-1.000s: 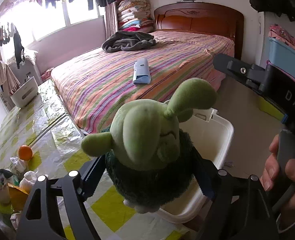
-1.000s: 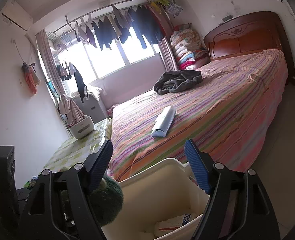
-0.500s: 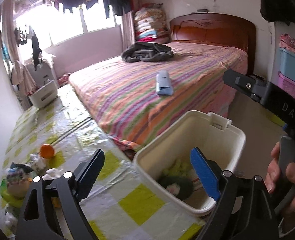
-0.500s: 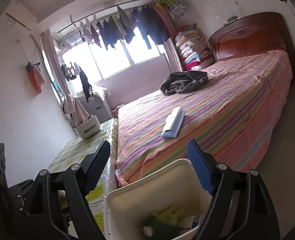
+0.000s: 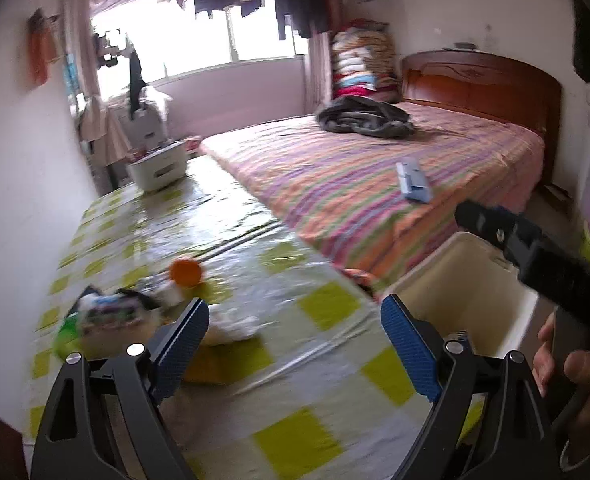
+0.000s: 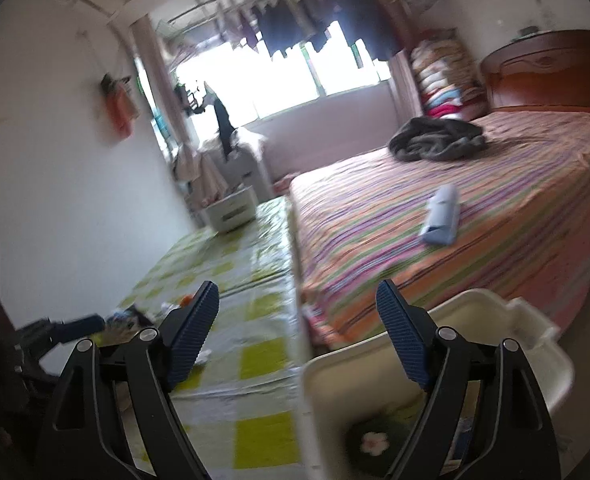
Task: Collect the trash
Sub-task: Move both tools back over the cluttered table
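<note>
Blue-padded fingers of the left gripper [image 5: 295,344] stand spread wide with nothing between them over the yellow-checked bench [image 5: 295,436]; the trash pile [image 5: 107,312], blurred, lies on the bench beside an orange ball [image 5: 185,273], left of the white bin [image 5: 495,308]. From the right wrist, the right gripper [image 6: 297,336] has its fingers opening and empty above the bin [image 6: 375,364], where what looks like a green plush toy [image 6: 371,440] lies inside.
</note>
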`<state>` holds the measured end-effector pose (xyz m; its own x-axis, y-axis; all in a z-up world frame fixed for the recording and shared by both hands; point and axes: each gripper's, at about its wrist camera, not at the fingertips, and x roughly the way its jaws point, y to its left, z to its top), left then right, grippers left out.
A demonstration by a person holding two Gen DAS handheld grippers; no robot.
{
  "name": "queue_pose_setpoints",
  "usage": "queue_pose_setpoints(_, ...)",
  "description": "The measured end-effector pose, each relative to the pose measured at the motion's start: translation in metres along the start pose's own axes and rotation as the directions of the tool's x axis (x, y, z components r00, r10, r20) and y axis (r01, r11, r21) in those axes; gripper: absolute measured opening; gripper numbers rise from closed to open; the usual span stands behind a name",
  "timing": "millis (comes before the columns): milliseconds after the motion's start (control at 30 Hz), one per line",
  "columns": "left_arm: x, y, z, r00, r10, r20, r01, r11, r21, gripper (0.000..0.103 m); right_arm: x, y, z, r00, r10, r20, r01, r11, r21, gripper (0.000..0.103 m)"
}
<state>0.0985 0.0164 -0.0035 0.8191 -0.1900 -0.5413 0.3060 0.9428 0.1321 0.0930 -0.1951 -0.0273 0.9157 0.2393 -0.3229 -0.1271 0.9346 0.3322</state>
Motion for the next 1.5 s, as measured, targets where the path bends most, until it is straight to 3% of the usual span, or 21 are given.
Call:
queue_pose_setpoints(333,-0.015,0.079,-0.015,0.99,0.141,-0.017,-0.142,0.985,-0.097,0.085,0.027,0.066,-0.019,0.985,0.138,-0.103,-0.149,0.983,-0.107,0.081)
queue_pose_setpoints(700,-0.028,0.157,-0.038,0.972,0.227,-0.066,-0.236,0.944,-0.232,0.085,0.065,0.125,-0.039,0.939,0.238,-0.249,-0.283,0.945,-0.163,0.081)
queue_pose_setpoints(967,-0.031,0.162,-0.041,0.971,0.23,-0.065,-0.239,0.945,-0.223,0.085,0.09,0.147,-0.05,0.897,0.275,-0.347,-0.342,0.928,-0.148,0.081)
queue_pose_setpoints(1167,-0.033,0.161,-0.041,0.969,0.236,-0.065,-0.245,0.948,-0.202,0.085,0.108,0.156,-0.06,0.851,0.308,-0.425,-0.387,0.915,-0.113,0.081)
queue_pose_setpoints(1500,-0.035,0.185,-0.056,0.958,0.266,-0.103,-0.283,0.934,-0.219,0.085,0.126,0.16,-0.067,0.821,0.307,-0.481,-0.396,0.914,-0.092,0.079)
